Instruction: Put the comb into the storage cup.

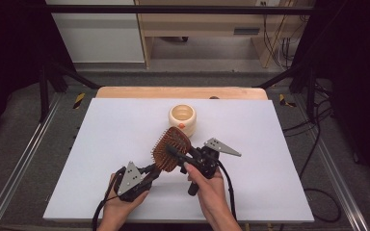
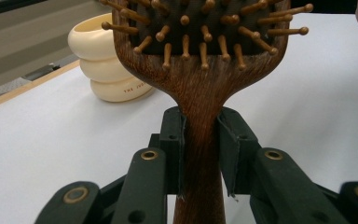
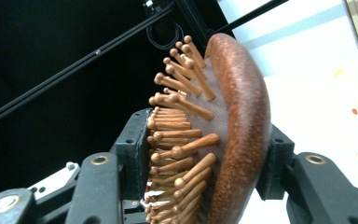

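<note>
Two tongs hold one wooden hairbrush (image 1: 172,148) above the bench (image 1: 101,144): the left tongs (image 1: 153,169) are clamped on its handle, the right tongs (image 1: 177,155) are closed across the bristled head. The brush's long axis runs from 7 o'clock at the handle toward 1 o'clock, pointing at the cream pot (image 1: 182,118) just beyond its tip.
</note>
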Tool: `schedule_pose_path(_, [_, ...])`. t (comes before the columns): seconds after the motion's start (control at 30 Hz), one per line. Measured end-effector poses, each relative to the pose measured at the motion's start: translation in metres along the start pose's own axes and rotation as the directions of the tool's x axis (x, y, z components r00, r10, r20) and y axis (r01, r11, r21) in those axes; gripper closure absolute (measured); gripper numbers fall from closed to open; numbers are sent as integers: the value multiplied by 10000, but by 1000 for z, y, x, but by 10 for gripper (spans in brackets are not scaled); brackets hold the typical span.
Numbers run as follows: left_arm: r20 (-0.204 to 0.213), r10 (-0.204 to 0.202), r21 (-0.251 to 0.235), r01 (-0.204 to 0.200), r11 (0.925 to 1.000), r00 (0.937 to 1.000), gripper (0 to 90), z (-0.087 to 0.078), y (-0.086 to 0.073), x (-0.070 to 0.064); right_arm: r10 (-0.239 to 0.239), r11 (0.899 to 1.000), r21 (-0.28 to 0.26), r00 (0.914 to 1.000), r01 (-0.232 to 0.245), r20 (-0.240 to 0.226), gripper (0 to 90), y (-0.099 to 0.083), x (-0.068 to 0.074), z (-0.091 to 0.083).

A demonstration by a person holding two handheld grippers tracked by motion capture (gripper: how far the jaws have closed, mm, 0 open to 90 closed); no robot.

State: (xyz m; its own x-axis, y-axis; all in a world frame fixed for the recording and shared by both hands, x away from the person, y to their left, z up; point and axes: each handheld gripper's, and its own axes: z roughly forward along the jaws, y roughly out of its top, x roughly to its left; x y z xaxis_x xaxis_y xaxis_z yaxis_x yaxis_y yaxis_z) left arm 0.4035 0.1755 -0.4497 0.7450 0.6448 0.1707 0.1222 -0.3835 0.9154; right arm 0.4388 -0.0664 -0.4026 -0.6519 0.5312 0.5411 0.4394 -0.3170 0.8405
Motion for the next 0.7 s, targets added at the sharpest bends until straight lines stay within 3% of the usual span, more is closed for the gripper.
schedule_pose_path(0.43, [-49, -601, -400, 598, 9974, 9982, 715, -3, 0, 7, -289, 9996, 44, 9993, 288, 223, 530, 7, 12, 9])
schedule_pose_path(0.53, [-13, -1067, -681, 1064, 9920, 9943, 678, -6, 0, 13, -218, 9997, -60, 9996, 219, 161, 531, 11, 13, 11])
schedule_pose_path(0.57, [136, -1440, -936, 1446, 9851, 9895, 585, -9, 0, 17, -230, 9995, -202, 9994, 236, 251, 531, 16, 12, 11])
schedule_pose_path(0.6, [136, -1440, -936, 1446, 9851, 9895, 541, -9, 0, 17, -230, 9995, -202, 9994, 236, 251, 531, 16, 12, 11])
schedule_pose_path(0.63, [305, -1592, -1079, 1616, 9809, 9868, 541, -11, -1, 20, -237, 9992, -312, 9992, 247, 320, 530, 20, 11, 10])
schedule_pose_path(0.7, [183, -1850, -1369, 1858, 9730, 9826, 467, -16, -2, 26, -169, 9987, -479, 9989, 190, 427, 529, 28, 8, 8])
